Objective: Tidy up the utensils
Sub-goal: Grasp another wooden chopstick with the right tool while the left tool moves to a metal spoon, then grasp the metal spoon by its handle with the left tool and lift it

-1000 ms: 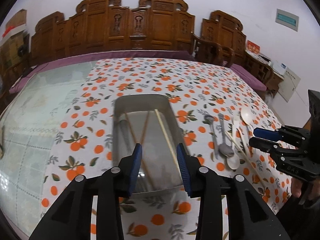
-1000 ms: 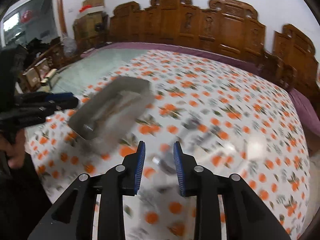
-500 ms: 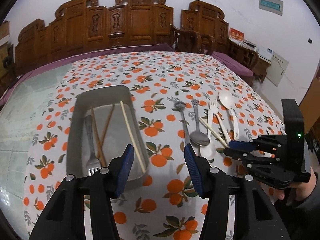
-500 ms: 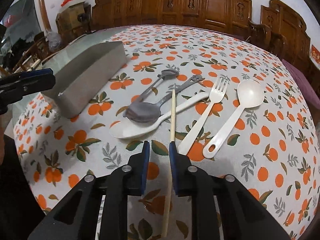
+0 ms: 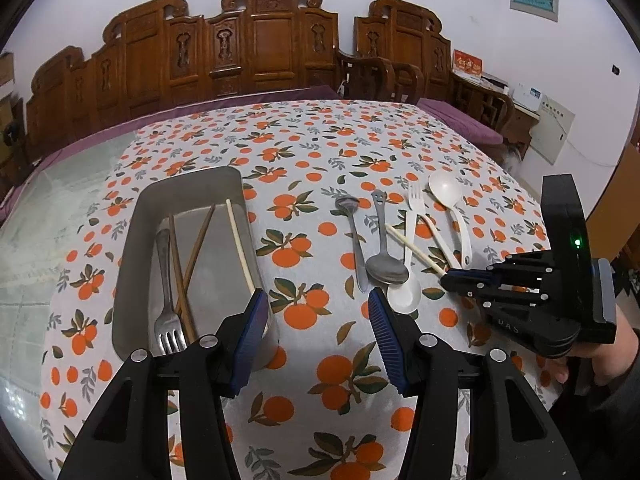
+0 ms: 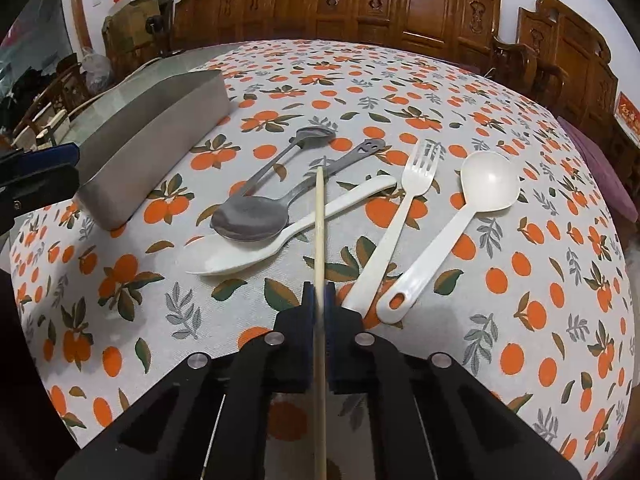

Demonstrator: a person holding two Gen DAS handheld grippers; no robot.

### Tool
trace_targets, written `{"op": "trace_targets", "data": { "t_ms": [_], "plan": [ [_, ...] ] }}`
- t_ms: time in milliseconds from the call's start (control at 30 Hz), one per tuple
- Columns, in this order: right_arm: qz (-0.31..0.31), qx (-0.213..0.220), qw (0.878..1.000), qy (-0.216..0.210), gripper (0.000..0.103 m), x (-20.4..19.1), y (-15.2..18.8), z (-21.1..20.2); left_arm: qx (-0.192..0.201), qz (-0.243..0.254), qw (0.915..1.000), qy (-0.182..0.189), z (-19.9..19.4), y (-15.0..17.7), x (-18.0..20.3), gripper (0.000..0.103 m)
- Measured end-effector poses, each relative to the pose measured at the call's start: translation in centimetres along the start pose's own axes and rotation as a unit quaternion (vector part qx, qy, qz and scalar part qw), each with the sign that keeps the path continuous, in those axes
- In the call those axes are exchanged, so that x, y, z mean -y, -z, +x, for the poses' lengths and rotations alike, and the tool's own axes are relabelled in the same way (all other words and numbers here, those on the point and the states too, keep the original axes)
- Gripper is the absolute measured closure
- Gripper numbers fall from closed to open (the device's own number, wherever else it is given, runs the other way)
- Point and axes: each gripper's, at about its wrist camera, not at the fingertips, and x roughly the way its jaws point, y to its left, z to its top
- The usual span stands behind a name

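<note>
The right gripper (image 6: 319,294), slightly parted half a second ago, is now pinching the pale chopstick (image 6: 319,216) tight between its fingers, so the pick-up is secured and a lift toward the metal tray (image 5: 132,248) looks next. The chopstick is lying over the white spoon (image 6: 280,236), near the tabletop's right edge. The left gripper (image 5: 316,332) is hovering wide apart, holding nothing, leaving the tray's open top unobstructed.

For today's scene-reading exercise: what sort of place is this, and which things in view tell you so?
Probably a home dining or sitting room: a table under an orange-print tablecloth, carved wooden chairs along the wall, and cutlery such as a white ladle beside a metal tray.
</note>
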Motion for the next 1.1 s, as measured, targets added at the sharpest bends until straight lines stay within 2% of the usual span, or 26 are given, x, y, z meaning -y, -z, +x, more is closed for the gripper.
{"op": "trace_targets", "data": {
  "t_ms": [100, 300, 600, 700, 800, 967, 1100],
  "plan": [
    [0.005, 0.015, 1.0, -0.004, 0.097, 0.3, -0.3, -1.1, 0.001, 0.002, 1.0, -0.001, -0.1, -0.2, 0.4, 0.054],
    [0.028, 0.056, 0.998, -0.009, 0.097, 2.2, -1.6, -3.6, -0.023, 0.019, 0.9995, -0.004, 1.1, -0.6, 1.6, 0.054],
    [0.046, 0.06, 0.997, -0.001, 0.097, 6.8, -4.2, -1.3, -0.042, 0.039, 0.9984, 0.001, 4.4, -3.9, 3.6, 0.055],
    [0.063, 0.06, 0.996, -0.01, 0.097, 8.4, -4.3, -0.9, -0.057, 0.035, 0.9977, 0.005, 6.3, -5.1, 3.8, 0.065],
    [0.082, 0.065, 0.994, -0.024, 0.097, 9.5, -4.2, -1.2, -0.076, 0.031, 0.9966, 0.007, 8.6, -6.0, 3.9, 0.067],
    [0.07, 0.061, 0.996, -0.016, 0.097, 9.4, -3.9, -1.1, -0.102, 0.03, 0.9943, 0.008, 12.1, -7.3, 4.5, 0.073],
    [0.075, 0.059, 0.995, -0.024, 0.097, 9.6, -3.8, -1.1, -0.125, 0.024, 0.9919, 0.004, 14.4, -7.6, 4.8, 0.082]
  ]
}}
